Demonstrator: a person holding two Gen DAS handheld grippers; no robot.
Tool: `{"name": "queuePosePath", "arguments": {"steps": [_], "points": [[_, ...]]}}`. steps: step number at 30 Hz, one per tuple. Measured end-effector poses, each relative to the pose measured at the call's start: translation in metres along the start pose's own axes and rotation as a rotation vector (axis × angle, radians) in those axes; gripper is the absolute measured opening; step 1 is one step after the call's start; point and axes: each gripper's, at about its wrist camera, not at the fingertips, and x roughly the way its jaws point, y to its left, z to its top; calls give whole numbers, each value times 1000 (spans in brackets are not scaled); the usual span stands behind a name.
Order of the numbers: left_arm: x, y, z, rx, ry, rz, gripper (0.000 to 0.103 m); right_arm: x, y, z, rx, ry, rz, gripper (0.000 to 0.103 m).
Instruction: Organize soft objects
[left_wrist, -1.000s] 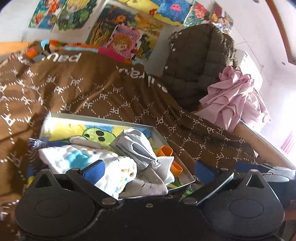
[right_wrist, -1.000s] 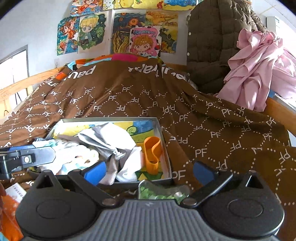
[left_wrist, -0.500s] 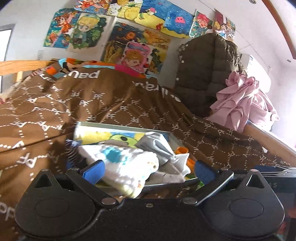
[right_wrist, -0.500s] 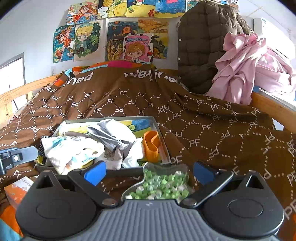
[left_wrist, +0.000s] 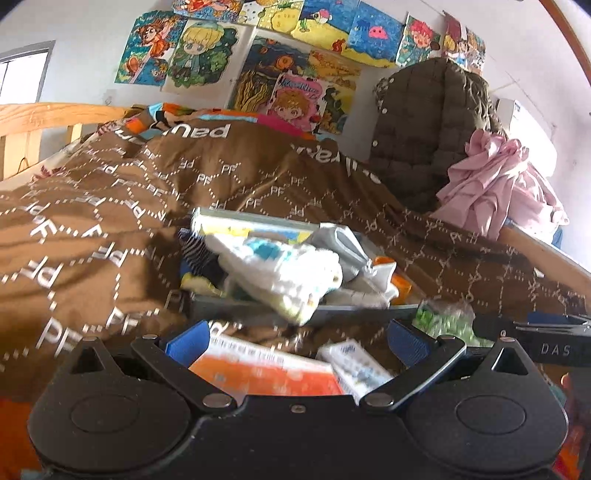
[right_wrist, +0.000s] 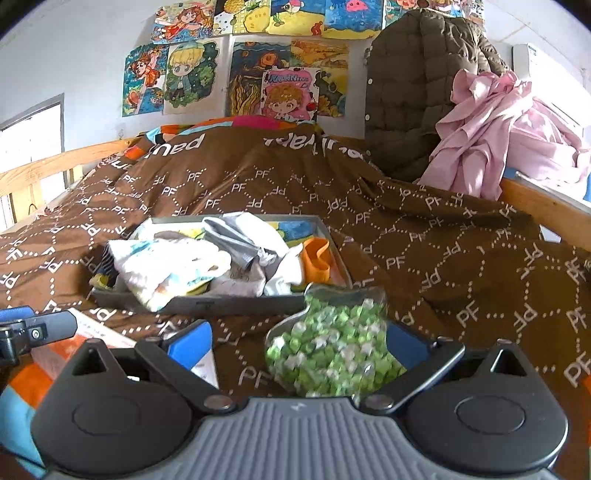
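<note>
A grey shallow box (right_wrist: 229, 304) (left_wrist: 258, 306) lies on the brown bed cover, filled with soft things: a white patterned cloth (right_wrist: 170, 267) (left_wrist: 284, 273) hanging over its near rim, a grey cloth (right_wrist: 240, 236), an orange piece (right_wrist: 316, 258). My left gripper (left_wrist: 297, 341) is open and empty, a little short of the box. My right gripper (right_wrist: 295, 341) is open, with a clear bag of green and white bits (right_wrist: 332, 347) lying between its fingers, near the right one.
An orange and white flat box (left_wrist: 266, 373) and a small white packet (left_wrist: 354, 365) lie on the cover in front of the left gripper. A brown quilted jacket (right_wrist: 413, 92) and a pink garment (right_wrist: 491, 129) hang at the bed's right rail. A wooden rail (right_wrist: 55, 166) runs on the left.
Both grippers have pulled back from the box. The left one was open over the white cloth and now sits short of the box. The green bag has come into view.
</note>
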Motion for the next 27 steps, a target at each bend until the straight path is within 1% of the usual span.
{"name": "queuePosePath", "arguments": {"steps": [4, 9, 16, 21, 27], "points": [[-7, -1, -10, 9, 13, 11, 102, -6, 2, -14, 9, 12, 10, 103], [-12, -1, -18, 56, 27, 14, 102, -11, 2, -28, 17, 20, 16, 103], [-18, 1, -28, 71, 56, 33, 102, -13, 0, -35, 41, 34, 31, 103], [-22, -3, -37, 99, 74, 26, 102, -12, 1, -42, 46, 52, 41, 103], [-22, -5, -40, 101, 84, 25, 102, -12, 0, -45, 51, 55, 51, 103]]}}
